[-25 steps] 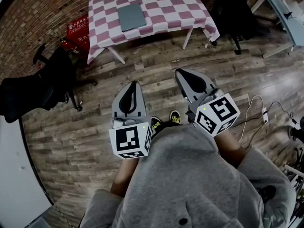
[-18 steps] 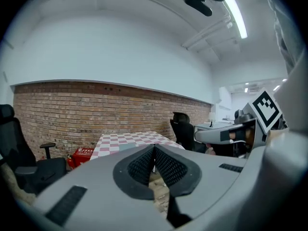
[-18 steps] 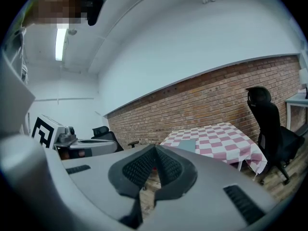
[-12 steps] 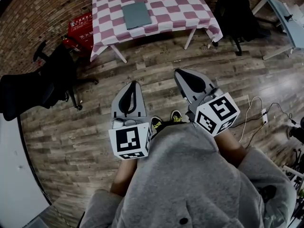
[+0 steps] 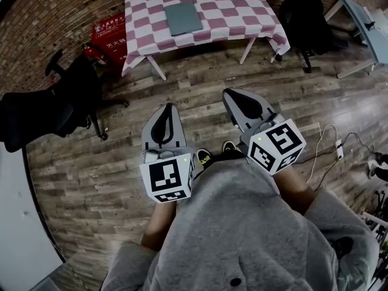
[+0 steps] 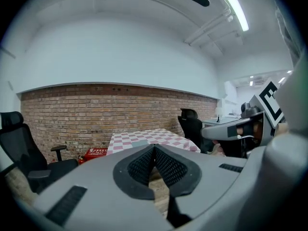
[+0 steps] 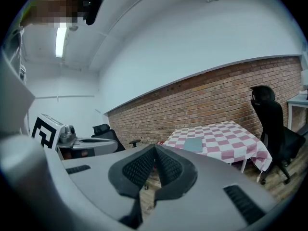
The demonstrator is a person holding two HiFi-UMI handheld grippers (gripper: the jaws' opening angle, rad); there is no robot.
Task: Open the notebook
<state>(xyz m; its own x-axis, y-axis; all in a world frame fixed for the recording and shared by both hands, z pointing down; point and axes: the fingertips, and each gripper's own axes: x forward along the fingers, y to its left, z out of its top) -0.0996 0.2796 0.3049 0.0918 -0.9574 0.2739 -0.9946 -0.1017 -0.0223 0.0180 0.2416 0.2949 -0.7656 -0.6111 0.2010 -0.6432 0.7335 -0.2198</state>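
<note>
While we stand on the wooden floor (image 5: pixel 109 162) well apart from the counter (image 5: pixel 242 8), the notebook (image 5: pixel 183 18) lies flat and closed on the counter's red-and-white checked cloth, in the left half of the top. It is a plain grey slab. Its long axis seems to run from the counter's near edge toward the brick wall (image 5: pixel 60 11) behind, with one short edge turned to us. In the head view its far end leans a little to the left. We cannot tell on which side the spine sits.

The left tongs (image 5: pixel 170 107) and the right tongs (image 5: pixel 229 93) hover side by side over the floor, just ahead of our grey sweater (image 5: pixel 242 223). Each points forward toward the counter, and neither is near the notebook. In the left gripper view we see the ribbed black pads pressed together at the tip with nothing between them. The right gripper view shows the same, pads meeting and holding nothing, with the notebook lying beyond them on the checked cloth.

A black office chair (image 5: pixel 42 111) stands at our left. A red box (image 5: pixel 109 34) sits on the floor beside the counter's left leg, and a second black chair (image 5: pixel 306 17) stands at the counter's right end
</note>
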